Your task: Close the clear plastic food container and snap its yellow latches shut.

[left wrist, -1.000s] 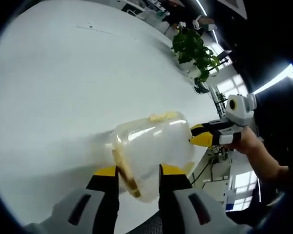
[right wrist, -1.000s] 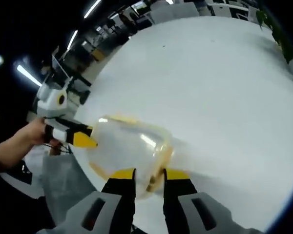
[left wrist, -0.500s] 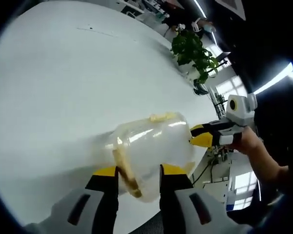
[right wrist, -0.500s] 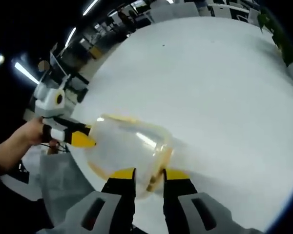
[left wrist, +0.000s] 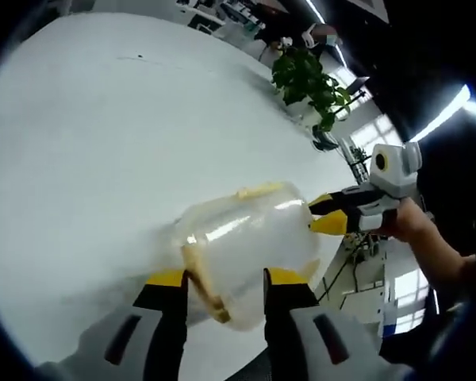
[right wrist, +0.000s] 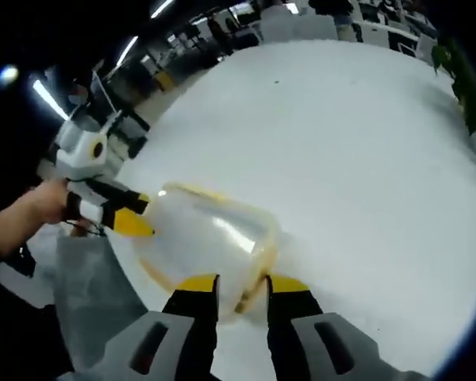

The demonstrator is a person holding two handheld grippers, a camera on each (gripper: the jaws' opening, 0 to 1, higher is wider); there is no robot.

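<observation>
While you're pinching the clear container (left wrist: 250, 246) at the white table's (left wrist: 103, 159) six o'clock edge, left gripper (left wrist: 222, 287) and right gripper (right wrist: 242, 287) clamping opposite ends, it's probably light, slippery, thin-walled, so grip the yellow latches (left wrist: 202, 278).

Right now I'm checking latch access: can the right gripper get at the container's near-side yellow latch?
Probably yes. The right gripper already straddles the container's near edge, the yellow latch between its jaws; nothing blocks it. The left gripper sits on the opposite side.
</observation>
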